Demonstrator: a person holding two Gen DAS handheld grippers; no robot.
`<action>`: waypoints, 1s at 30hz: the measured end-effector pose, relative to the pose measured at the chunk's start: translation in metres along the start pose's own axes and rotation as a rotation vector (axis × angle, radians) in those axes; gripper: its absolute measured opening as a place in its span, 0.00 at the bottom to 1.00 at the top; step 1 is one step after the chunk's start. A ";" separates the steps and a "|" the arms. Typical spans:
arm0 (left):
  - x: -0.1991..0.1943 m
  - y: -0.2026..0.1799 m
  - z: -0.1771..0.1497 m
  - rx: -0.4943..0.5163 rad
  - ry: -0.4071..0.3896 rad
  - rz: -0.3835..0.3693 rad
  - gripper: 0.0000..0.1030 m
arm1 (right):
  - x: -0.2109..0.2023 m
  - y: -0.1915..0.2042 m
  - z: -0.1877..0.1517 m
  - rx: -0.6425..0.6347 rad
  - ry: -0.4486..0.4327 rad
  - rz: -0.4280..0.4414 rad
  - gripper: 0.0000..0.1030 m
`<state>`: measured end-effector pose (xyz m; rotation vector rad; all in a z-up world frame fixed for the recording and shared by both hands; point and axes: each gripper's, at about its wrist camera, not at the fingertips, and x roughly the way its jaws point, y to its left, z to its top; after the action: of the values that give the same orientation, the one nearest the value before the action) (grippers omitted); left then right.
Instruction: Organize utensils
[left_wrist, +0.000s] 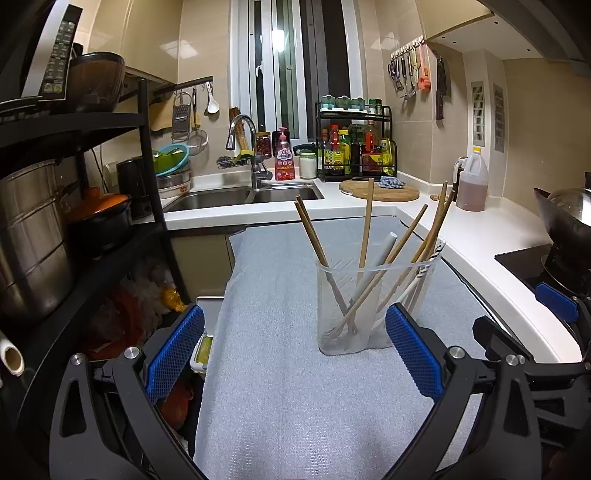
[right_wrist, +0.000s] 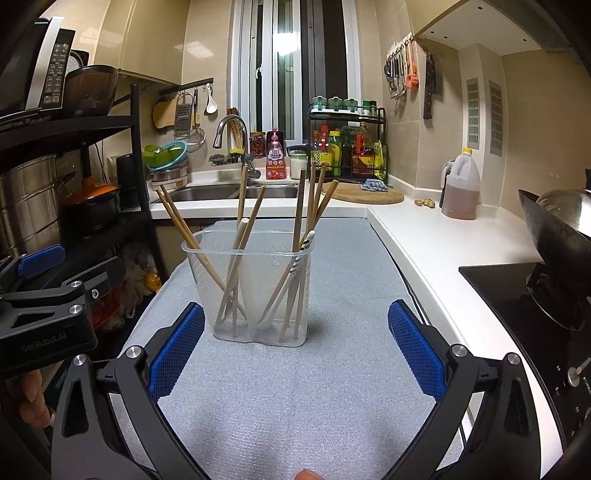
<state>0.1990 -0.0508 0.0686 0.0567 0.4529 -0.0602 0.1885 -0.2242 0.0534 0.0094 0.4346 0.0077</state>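
A clear plastic utensil holder (left_wrist: 354, 310) stands upright on the grey mat (left_wrist: 288, 398); it also shows in the right wrist view (right_wrist: 255, 288). Several wooden chopsticks (left_wrist: 314, 240) and a white spoon handle (left_wrist: 384, 251) lean inside it; the chopsticks also show in the right wrist view (right_wrist: 299, 206). My left gripper (left_wrist: 295, 354) is open and empty, a little in front of the holder. My right gripper (right_wrist: 295, 350) is open and empty, just short of the holder. The left gripper's body (right_wrist: 51, 306) shows at the left of the right wrist view.
A black shelf rack with pots (left_wrist: 44, 236) stands at the left. The sink (left_wrist: 240, 197) and faucet are behind the mat. A round cutting board (left_wrist: 384, 192), an oil jug (left_wrist: 472, 181) and a wok on the stove (left_wrist: 569, 221) sit on the white counter at the right.
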 end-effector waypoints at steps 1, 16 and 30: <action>0.000 0.000 0.000 -0.001 -0.002 0.000 0.93 | 0.000 0.000 0.000 -0.002 0.000 0.000 0.95; 0.004 -0.002 -0.004 -0.002 0.005 0.002 0.93 | 0.000 0.000 0.000 0.002 0.005 -0.001 0.95; 0.002 -0.001 -0.003 -0.014 0.000 -0.005 0.93 | 0.002 0.000 -0.001 0.005 0.010 0.001 0.95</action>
<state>0.1997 -0.0519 0.0646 0.0421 0.4534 -0.0622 0.1897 -0.2247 0.0515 0.0144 0.4445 0.0076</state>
